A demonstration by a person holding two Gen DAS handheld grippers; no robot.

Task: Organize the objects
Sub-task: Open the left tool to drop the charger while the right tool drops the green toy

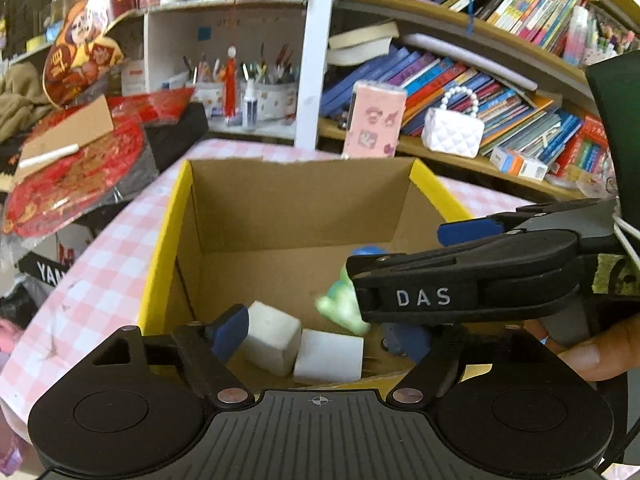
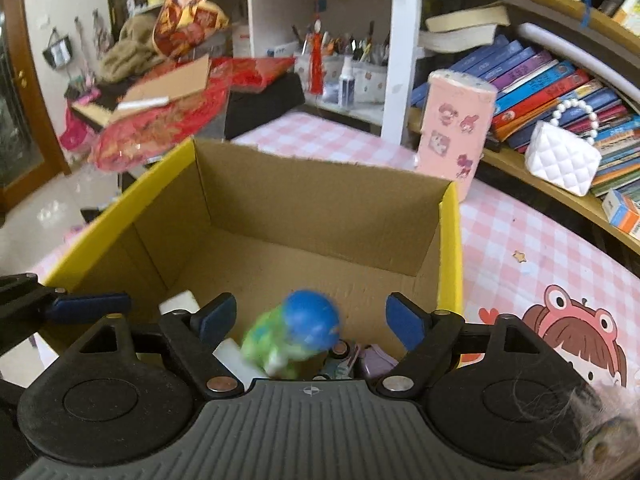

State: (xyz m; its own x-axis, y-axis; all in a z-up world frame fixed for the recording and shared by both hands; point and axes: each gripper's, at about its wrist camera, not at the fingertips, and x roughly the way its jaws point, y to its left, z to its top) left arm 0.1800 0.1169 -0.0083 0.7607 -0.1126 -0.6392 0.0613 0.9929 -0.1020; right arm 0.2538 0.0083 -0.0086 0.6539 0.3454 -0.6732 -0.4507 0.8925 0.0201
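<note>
checked table | 2 grippers (left, right) tilted over box, wide, empty

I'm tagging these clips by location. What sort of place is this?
Probably a lived-in home study or child's room: crowded bookshelves, pen pots in a cubby, and a pink checked tablecloth under the cardboard box.

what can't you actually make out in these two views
- Green and blue toy: motion-blurred in both views, shape unclear.
- Small items beside it, right wrist view: cut off behind the right hand-held gripper body.
- Left hand-held gripper's right finger: hidden in the left wrist view by the other gripper.
</note>
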